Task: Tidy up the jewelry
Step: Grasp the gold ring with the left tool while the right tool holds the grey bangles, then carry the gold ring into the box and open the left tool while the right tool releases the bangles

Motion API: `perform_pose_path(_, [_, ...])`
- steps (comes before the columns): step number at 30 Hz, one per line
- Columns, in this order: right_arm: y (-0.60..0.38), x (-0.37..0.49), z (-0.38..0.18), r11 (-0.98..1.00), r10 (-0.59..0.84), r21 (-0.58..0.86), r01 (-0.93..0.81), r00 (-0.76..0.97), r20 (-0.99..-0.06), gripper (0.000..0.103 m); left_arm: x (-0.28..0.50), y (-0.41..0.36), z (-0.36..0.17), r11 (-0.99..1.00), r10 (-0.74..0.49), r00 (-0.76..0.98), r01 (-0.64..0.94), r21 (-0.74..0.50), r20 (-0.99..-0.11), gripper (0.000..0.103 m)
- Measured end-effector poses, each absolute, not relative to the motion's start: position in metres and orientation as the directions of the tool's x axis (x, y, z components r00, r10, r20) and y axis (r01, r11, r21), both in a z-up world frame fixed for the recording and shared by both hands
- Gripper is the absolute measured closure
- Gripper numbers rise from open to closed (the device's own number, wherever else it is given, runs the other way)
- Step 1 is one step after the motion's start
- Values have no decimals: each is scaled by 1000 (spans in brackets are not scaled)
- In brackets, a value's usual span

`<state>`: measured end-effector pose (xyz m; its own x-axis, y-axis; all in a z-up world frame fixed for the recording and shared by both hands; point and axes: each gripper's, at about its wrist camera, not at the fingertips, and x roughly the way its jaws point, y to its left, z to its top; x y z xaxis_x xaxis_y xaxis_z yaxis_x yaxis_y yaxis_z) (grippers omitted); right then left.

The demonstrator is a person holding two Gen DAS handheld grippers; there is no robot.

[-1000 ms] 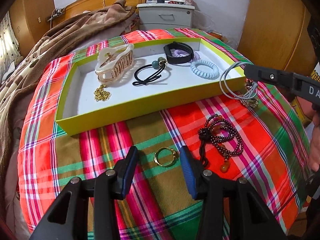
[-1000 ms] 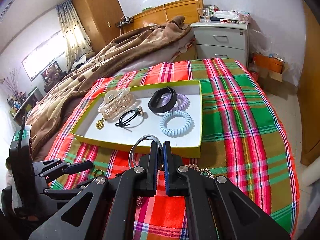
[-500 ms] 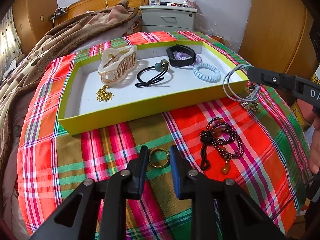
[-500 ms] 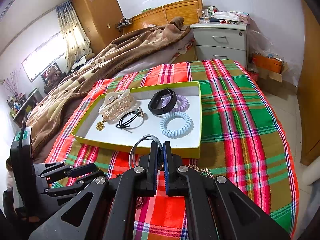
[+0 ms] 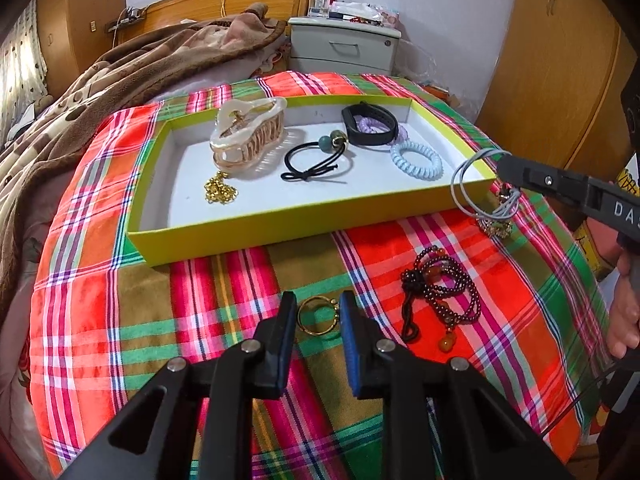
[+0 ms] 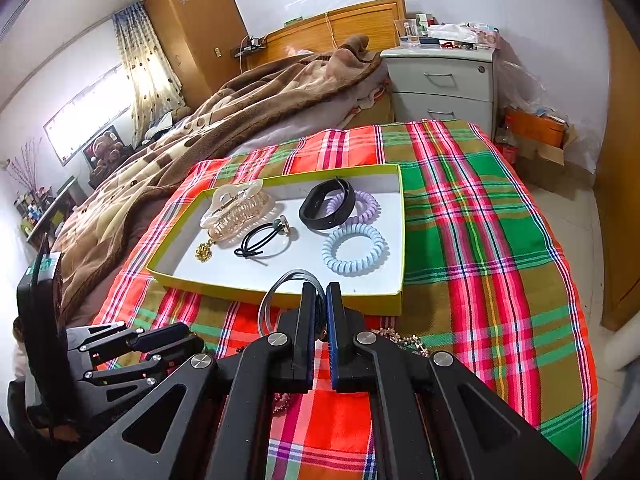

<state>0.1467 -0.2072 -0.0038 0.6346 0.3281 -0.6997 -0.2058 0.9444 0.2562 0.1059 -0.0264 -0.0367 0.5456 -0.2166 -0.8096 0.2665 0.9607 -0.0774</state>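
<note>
L gripper (image 5: 318, 316): jaws narrowed around the thin gold metal ring (image 5: 317, 315), one blue pad on each side of it; can't tell if the pads actually touch it. Ring lies flat on the red/green/orange plaid bedspread (image 5: 100, 300), in front of the tray's near wall.

R gripper (image 6: 319, 306): jaws nearly closed, pinching the bundle of thin grey wire bangles (image 6: 280, 292), w/ the loop standing up to the left of the jaws, just at the tray's near right corner. In the left wrist view the bangles (image 5: 470, 184) hang from the jaw tip, w/ a small gold chain piece (image 5: 496, 226) on the bedspread right below.

Dark red beaded bracelet w/ amber pendant (image 5: 440, 292) lies on the bedspread between the two grippers, apart from the ring.

Shallow yellow-green cardboard tray w/ white floor (image 5: 256, 236) holds, L to R:
- gold chain heap (image 5: 219, 193), touching the front of the clip
- cream pearly claw hair clip (image 5: 248, 136)
- black elastic hair tie w/ green bead (image 5: 316, 156)
- black wristband (image 5: 370, 124), resting on a lilac spiral hair tie (image 5: 370, 125)
- pale blue spiral hair tie (image 5: 416, 159), nearest the right wall

Behind: brown blanket (image 5: 100, 80), grey nightstand (image 5: 344, 46).
</note>
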Motion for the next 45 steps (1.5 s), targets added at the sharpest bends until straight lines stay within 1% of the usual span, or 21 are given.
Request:
perform_pose_path(12, [-199,145,5,941,339,255,-225,640,-689,98,102,-11,-17,965,-221,581,245,-90,-784,80])
perform_pose_path(24, [-182,164,13,930,367,273,-246,636,-678,98,127,14,7,971,-212,619,220,-92,-756,80])
perform_pose_path(26, [-178,168,13,930,367,272,-247,635,-679,98,134,19,10,969,-224,616,221,-107,-755,80])
perform_pose_path(37, [-157,197,2,924,383,299,-240,609,-695,98,173,33,10,974,-204,619,209,-91,-759,80])
perform_pose_path(45, [-140,217,-16,919,395,316,-236,567,-723,98,196,34,-3,970,-215,588,223,-99,-780,80])
